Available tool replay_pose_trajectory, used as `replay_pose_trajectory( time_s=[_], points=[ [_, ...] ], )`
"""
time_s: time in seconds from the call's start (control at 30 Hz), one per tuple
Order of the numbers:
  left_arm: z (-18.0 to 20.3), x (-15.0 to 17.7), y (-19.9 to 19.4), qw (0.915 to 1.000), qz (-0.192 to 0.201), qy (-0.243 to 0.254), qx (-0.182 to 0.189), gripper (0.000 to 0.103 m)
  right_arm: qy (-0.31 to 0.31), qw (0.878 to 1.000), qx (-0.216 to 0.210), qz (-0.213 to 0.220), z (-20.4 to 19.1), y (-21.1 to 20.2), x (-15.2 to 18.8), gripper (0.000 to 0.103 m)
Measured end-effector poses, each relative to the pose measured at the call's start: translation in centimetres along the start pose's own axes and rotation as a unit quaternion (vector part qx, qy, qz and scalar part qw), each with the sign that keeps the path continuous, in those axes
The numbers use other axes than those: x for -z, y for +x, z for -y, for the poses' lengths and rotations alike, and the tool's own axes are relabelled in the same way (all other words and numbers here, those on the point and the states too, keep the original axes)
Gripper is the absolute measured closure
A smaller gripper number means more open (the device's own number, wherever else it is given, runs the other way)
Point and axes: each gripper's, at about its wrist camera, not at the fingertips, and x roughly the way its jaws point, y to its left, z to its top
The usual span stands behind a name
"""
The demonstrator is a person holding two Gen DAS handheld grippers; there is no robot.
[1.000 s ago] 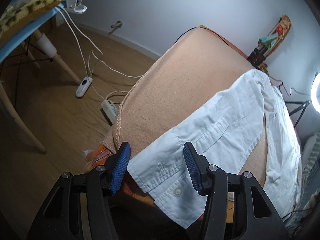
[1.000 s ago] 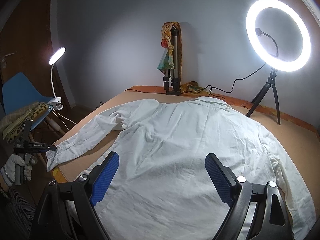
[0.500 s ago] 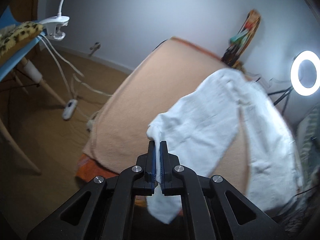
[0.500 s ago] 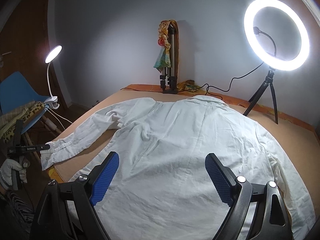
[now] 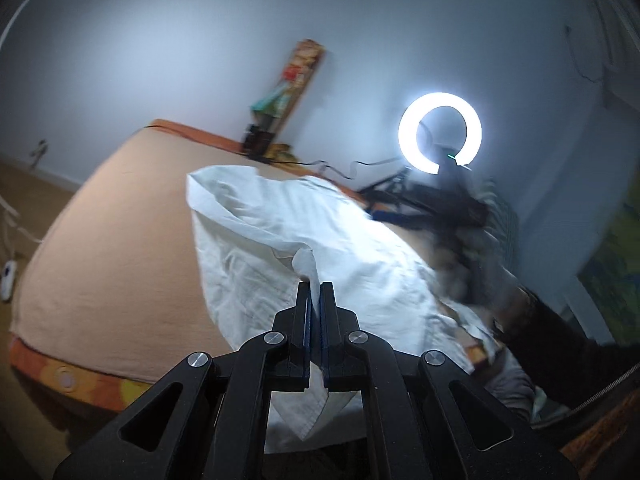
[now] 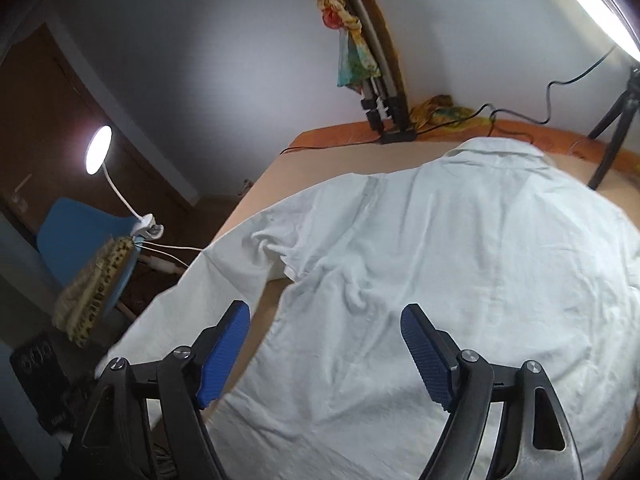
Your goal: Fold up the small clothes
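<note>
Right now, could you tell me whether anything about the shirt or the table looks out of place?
Nothing looks damaged or spilled. The white shirt lies wrinkled on the tan blanket, its sleeve lifted because the left gripper pinches its cuff. The right gripper hovers open above it.

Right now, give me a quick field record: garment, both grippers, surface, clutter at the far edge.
garment: white shirt, spread on the bed, one sleeve lifted
left gripper: jaws shut on the sleeve cuff
right gripper: jaws open, hovering over the shirt's lower part, holding nothing
surface: peach blanket
far edge: folded tripod, ring light on a stand, cables
</note>
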Motion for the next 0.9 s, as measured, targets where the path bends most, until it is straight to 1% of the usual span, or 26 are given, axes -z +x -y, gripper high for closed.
replay_pose_trajectory(
  time_s=[0.1, 0.2, 0.3, 0.43, 0.47, 0.5, 0.53, 0.57, 0.63, 0.67, 0.7, 0.77, 0.8, 0.83, 0.87, 0.9],
  points=[
    [1.5, 0.6, 0.6, 0.9992, -0.016, 0.021, 0.030, 0.101, 0.029, 0.999, -0.025, -0.035, 0.0, 4.7, -3.4, 0.024],
    [3.0, 1.6, 2.1, 0.9968, -0.046, 0.047, 0.045, 0.101, 0.058, 0.994, -0.064, -0.068, -0.4, 9.2, -5.8, 0.024],
    [4.3, 2.8, 3.5, 0.9931, -0.079, 0.069, 0.052, 0.101, 0.065, 0.991, -0.067, -0.092, -1.5, 12.8, -7.4, 0.024],
    [5.4, 4.6, 4.4, 0.9848, -0.117, 0.120, 0.047, 0.101, 0.050, 0.990, -0.070, -0.116, -2.8, 15.6, -8.6, 0.024],
    [5.4, 4.9, 4.4, 0.9828, -0.125, 0.127, 0.049, 0.101, 0.039, 0.990, -0.062, -0.117, -3.2, 15.8, -8.8, 0.025],
    [5.8, 5.2, 4.6, 0.9807, -0.132, 0.136, 0.049, 0.101, 0.023, 0.992, -0.047, -0.119, -3.7, 15.8, -8.8, 0.034],
    [6.3, 5.6, 5.0, 0.9776, -0.140, 0.151, 0.044, 0.101, 0.003, 0.991, -0.030, -0.129, -4.1, 16.1, -8.8, 0.045],
    [6.5, 6.0, 5.0, 0.9749, -0.144, 0.165, 0.038, 0.101, -0.016, 0.989, -0.015, -0.143, -4.2, 16.4, -8.5, 0.073],
    [6.6, 6.6, 4.7, 0.9710, -0.151, 0.183, 0.034, 0.101, -0.047, 0.987, 0.023, -0.152, -4.3, 16.3, -7.9, 0.087],
    [6.6, 6.7, 4.6, 0.9701, -0.151, 0.187, 0.034, 0.101, -0.063, 0.985, 0.038, -0.154, -4.2, 16.2, -7.6, 0.098],
    [6.5, 6.7, 4.3, 0.9689, -0.152, 0.192, 0.031, 0.101, -0.069, 0.985, 0.049, -0.153, -3.9, 16.0, -7.4, 0.100],
    [6.6, 6.9, 4.1, 0.9664, -0.154, 0.204, 0.027, 0.101, -0.053, 0.985, 0.068, -0.150, -2.4, 15.7, -6.9, 0.102],
    [6.7, 7.0, 4.0, 0.9643, -0.160, 0.209, 0.028, 0.101, -0.040, 0.985, 0.084, -0.148, -1.2, 15.6, -6.7, 0.102],
    [6.7, 7.1, 4.2, 0.9626, -0.164, 0.215, 0.023, 0.100, -0.037, 0.982, 0.108, -0.149, -0.4, 15.5, -6.5, 0.102],
    [7.0, 7.4, 4.5, 0.9616, -0.165, 0.219, 0.010, 0.100, -0.040, 0.979, 0.134, -0.149, 0.2, 15.7, -6.0, 0.096],
    [7.2, 7.7, 5.0, 0.9608, -0.169, 0.220, 0.002, 0.098, -0.044, 0.974, 0.157, -0.155, 0.6, 15.8, -5.6, 0.091]
  ],
)
